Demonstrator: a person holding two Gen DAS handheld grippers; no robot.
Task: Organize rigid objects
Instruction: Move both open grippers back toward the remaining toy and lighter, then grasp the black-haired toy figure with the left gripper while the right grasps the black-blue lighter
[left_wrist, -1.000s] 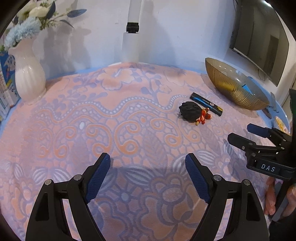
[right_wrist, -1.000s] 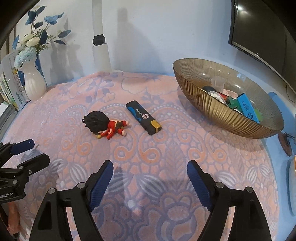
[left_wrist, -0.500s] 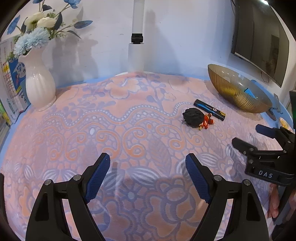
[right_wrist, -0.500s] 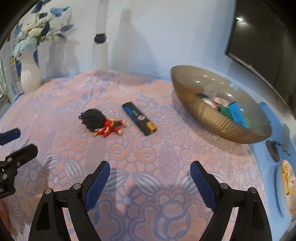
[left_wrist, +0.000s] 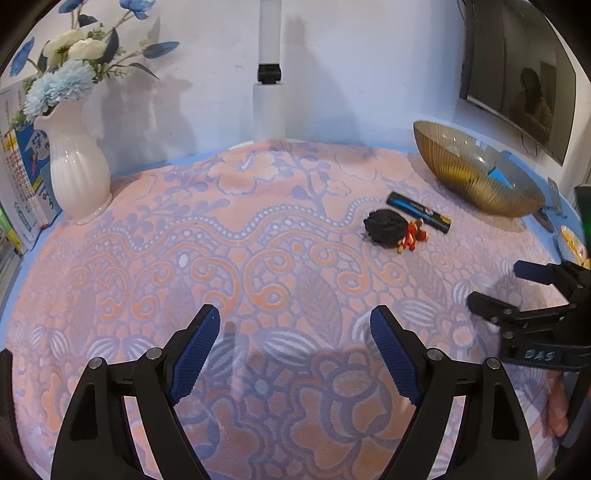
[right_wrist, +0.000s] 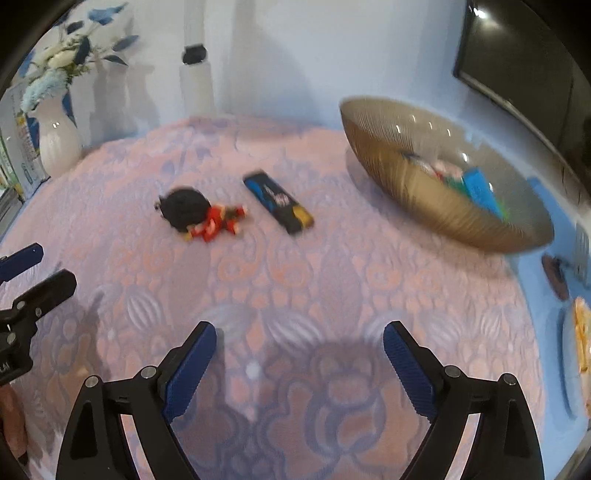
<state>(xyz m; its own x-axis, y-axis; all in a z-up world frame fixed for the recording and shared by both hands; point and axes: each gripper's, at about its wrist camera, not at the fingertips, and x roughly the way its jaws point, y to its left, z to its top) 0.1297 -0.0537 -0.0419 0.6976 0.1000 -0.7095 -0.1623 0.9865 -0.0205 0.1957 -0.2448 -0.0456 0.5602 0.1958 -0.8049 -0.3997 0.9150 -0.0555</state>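
Note:
A small figure with black hair and red clothes (right_wrist: 199, 216) (left_wrist: 393, 229) lies on the pink patterned cloth (left_wrist: 229, 236). Beside it, toward the bowl, lies a black and blue lighter with a yellow end (right_wrist: 277, 201) (left_wrist: 419, 211). A gold ribbed bowl (right_wrist: 436, 206) (left_wrist: 469, 177) at the right holds several small items, a blue one among them. My left gripper (left_wrist: 295, 332) is open over bare cloth, nothing between its blue pads. My right gripper (right_wrist: 299, 347) hangs nearer the two objects, short of both; its jaws are opening and hold nothing.
A white vase of blue and white flowers (left_wrist: 75, 162) stands at the back left beside upright books (left_wrist: 22, 181). A white post (left_wrist: 269, 96) rises at the back wall. A dark screen (left_wrist: 517, 74) hangs at the right. Small dishes (right_wrist: 576, 354) sit past the cloth's right edge.
The right gripper's jaws have spread wider and its view has shifted a little, the bowl now blurred. The left view has tipped up slightly, showing more of the vase and wall.

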